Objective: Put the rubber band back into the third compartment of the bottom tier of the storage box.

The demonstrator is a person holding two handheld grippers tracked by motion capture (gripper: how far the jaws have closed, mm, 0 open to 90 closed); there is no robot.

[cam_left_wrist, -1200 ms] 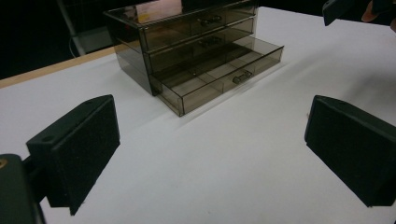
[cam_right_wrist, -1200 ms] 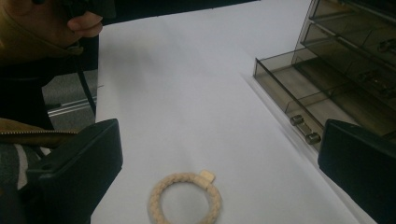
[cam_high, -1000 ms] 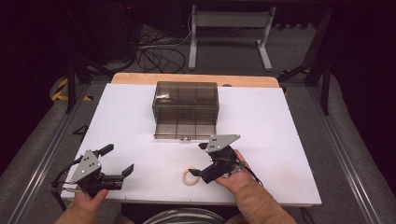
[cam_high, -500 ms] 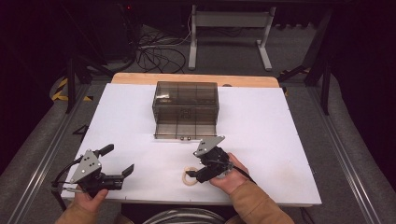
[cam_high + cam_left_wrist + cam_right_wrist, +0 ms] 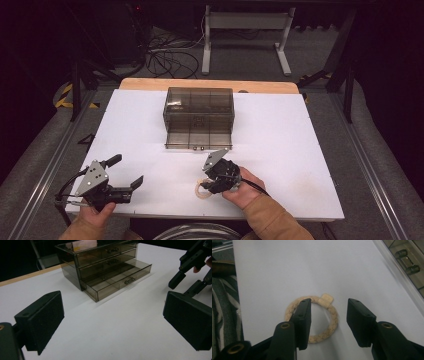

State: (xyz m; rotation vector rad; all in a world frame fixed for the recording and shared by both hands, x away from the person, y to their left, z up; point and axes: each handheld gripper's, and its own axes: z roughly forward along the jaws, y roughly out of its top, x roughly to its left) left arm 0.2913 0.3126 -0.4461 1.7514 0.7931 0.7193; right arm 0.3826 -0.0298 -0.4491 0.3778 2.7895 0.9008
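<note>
Right gripper: your right gripper [image 5: 328, 320] is down over the braided ring [image 5: 333, 317] at the near edge of the table [image 5: 280, 130]. The jaws stand partly open; one sits inside the loop, the other outside, with the ring's right-hand arc in the gap between them. Nothing is gripped yet.

Reason for that stance: straddling the cord is what a pinch on one side of the loop would call for, so I judge you are set to close on it. Whether the pads touch the cord cannot be told.

Ring location: flat on the white surface, just in front of your right hand [image 5: 240, 187], well short of the drawer box [image 5: 199, 117]. Its small flat tag [image 5: 325, 300] lies at the far side of the loop.

Drawer box: a smoked clear unit at the table's middle, bottom drawer [image 5: 117, 281] pulled out. I judge it stands ready to receive the ring.

Left gripper: your left gripper [image 5: 122, 175] is held at the near left, jaws wide apart and empty, pointed toward the box. It appears to be waiting.

Change from earlier: a second ago your right gripper stood beside and to the right of the ring; it has since shifted left and down onto it. Left gripper, ring and box have not moved.
</note>
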